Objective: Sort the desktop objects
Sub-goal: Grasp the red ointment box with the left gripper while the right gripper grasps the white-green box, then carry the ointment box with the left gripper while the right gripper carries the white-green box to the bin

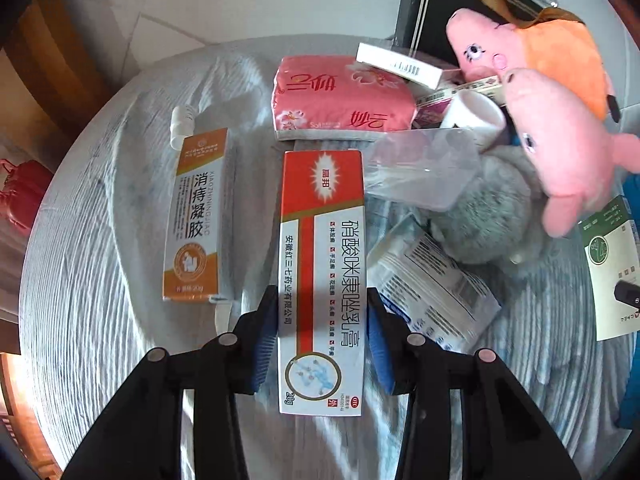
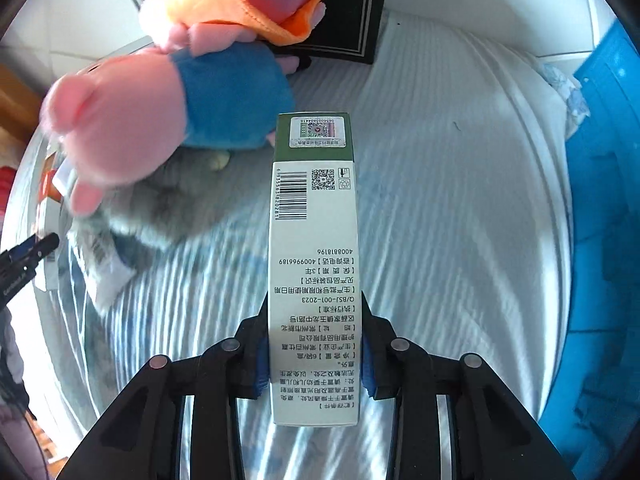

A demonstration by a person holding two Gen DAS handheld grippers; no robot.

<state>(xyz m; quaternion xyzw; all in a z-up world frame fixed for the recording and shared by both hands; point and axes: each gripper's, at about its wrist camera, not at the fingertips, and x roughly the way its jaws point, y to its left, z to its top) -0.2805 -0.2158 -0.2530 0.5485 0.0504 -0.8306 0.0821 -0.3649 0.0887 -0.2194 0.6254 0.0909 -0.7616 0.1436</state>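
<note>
A red-and-white ointment box (image 1: 322, 280) lies lengthwise between the blue pads (image 1: 264, 344) of my left gripper (image 1: 322, 340), which is shut on its near half. My right gripper (image 2: 314, 356) is shut on a green-and-white box (image 2: 314, 264) with a barcode, its pads pressing both long sides. That same green-and-white box (image 1: 608, 268) shows at the right edge of the left wrist view. An orange-and-white box (image 1: 196, 216) lies on the cloth to the left of the red box.
A pink tissue pack (image 1: 340, 96), white cup (image 1: 476, 114), clear plastic packet (image 1: 424, 168), grey plush (image 1: 488, 216) and two pink pig plush toys (image 1: 560, 148) crowd the back right. A dark frame (image 2: 344, 20) stands behind; a blue bin (image 2: 600, 240) flanks the right.
</note>
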